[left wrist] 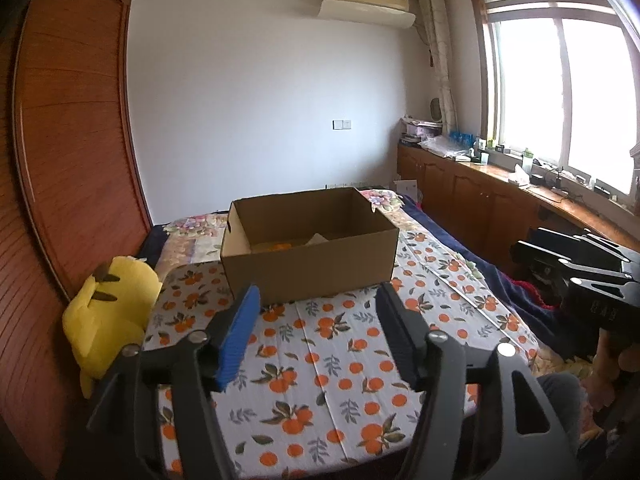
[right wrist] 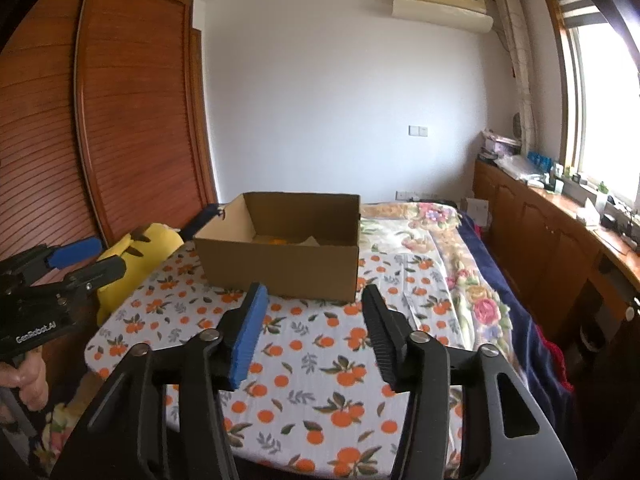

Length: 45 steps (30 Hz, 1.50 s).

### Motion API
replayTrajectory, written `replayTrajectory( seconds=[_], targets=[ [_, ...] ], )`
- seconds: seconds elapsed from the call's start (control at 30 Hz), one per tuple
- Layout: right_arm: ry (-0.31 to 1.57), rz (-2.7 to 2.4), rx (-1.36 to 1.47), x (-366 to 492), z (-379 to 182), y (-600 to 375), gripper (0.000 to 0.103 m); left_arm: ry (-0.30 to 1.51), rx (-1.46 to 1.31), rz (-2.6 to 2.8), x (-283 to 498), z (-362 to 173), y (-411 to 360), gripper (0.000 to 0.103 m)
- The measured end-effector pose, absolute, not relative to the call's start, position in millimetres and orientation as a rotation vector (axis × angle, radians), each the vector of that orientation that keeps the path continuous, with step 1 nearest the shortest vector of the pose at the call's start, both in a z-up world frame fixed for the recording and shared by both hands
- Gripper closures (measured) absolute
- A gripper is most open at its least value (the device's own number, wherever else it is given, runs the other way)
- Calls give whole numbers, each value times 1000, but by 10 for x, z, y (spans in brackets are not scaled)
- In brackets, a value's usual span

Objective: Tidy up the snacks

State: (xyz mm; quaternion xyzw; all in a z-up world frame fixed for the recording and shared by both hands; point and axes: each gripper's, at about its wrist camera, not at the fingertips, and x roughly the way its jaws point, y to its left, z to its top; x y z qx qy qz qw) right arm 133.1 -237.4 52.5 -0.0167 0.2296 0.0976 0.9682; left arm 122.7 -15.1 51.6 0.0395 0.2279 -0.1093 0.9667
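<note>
In the left wrist view, the left gripper (left wrist: pixel 318 298) is seen with its fingers (left wrist: pixel 240 332) spread apart and nothing held between them. Beyond them, an open cardboard box (left wrist: pixel 312 268) is set on a board covered in an orange-print cloth (left wrist: pixel 320 380), which lies on the bed (left wrist: pixel 440 248). Something orange (left wrist: pixel 276 245) and a pale wrapper are glimpsed inside the box (what they are cannot be told). A yellow plush toy (left wrist: pixel 108 320) is leaned at the left. The right gripper (left wrist: pixel 576 264) is seen at the right edge.

In the right wrist view, the right gripper (right wrist: pixel 314 296) is likewise parted and empty, pointed toward the box. The left gripper is held in a hand (right wrist: pixel 24 380) at the left.
</note>
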Motion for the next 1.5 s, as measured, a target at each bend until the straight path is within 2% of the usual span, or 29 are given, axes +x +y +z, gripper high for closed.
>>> replayTrajectory(
  seconds=[0.07, 0.2, 0.3, 0.37, 0.43, 0.6, 0.67, 1.5],
  targets=[
    [458, 193, -33, 1259, 495, -2377, 36, 455, 77, -205, 1161, 471, -142, 35],
    [442, 188, -16, 1119, 465, -2394, 17, 469, 67, -166, 1047, 382, -103, 33],
    [424, 178, -12, 1049, 471, -2397, 10, 465, 64, -143, 974, 333, -55, 20],
    [417, 173, -10, 1003, 472, -2390, 0, 458, 60, -138, 928, 315, -38, 10],
    [410, 167, -8, 957, 466, -2382, 0, 448, 60, -137, 896, 308, -29, 6],
    [427, 143, -28, 927, 378, -2326, 0, 441, 84, -121, 827, 298, -68, 5],
    [439, 126, -33, 919, 319, -2319, 0, 436, 78, -123, 800, 305, -60, 0],
    [439, 67, 10, 838, 167, -2470, 0, 423, 85, -45, 612, 208, -5, 0]
  ],
)
